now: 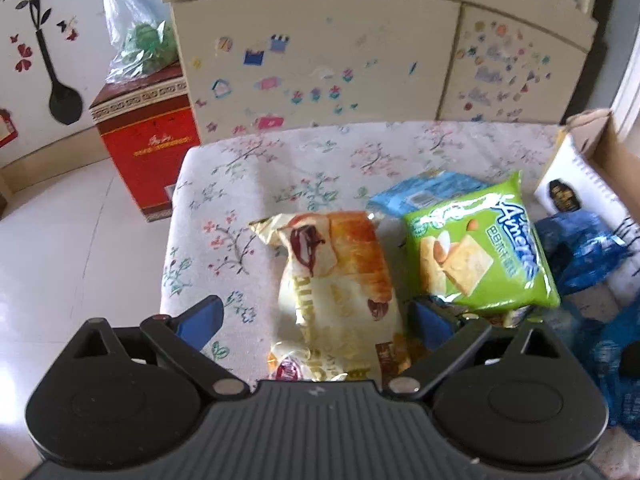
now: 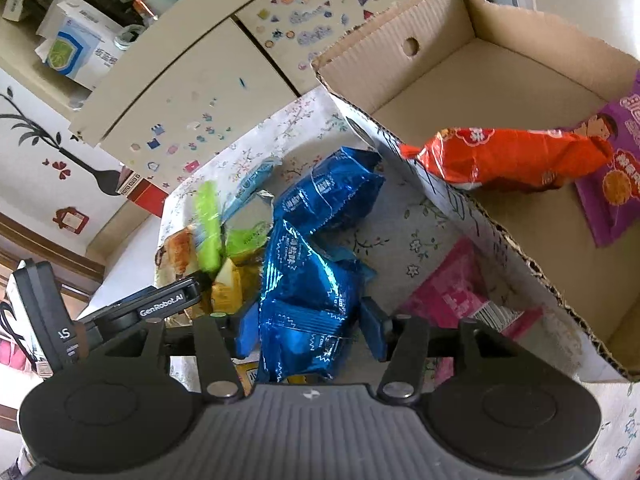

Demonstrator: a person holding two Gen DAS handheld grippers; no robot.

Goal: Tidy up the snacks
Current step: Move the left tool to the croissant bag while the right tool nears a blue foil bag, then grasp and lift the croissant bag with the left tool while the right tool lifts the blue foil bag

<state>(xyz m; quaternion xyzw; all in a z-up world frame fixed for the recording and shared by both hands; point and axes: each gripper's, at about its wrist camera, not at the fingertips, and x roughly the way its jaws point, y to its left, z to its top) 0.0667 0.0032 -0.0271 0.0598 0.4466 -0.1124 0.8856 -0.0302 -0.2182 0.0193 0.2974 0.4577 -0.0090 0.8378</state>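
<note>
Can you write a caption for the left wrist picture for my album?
Open left gripper straddles a croissant packet beside a green cracker packet on the flowered table.

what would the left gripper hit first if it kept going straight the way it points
Most likely the cream croissant packet, lying right between the open fingers of the left gripper. Beyond it lies the floral tablecloth; depth is hard to judge.

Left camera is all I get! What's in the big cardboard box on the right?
Observer: An orange bag lies inside the cardboard box.
Operator: Anything else in there?
Observer: A purple packet, partly under the orange bag.
Operator: Where's the other gripper?
Observer: The right gripper has the blue packets between its fingers. I can't tell whether it grips them.
</note>
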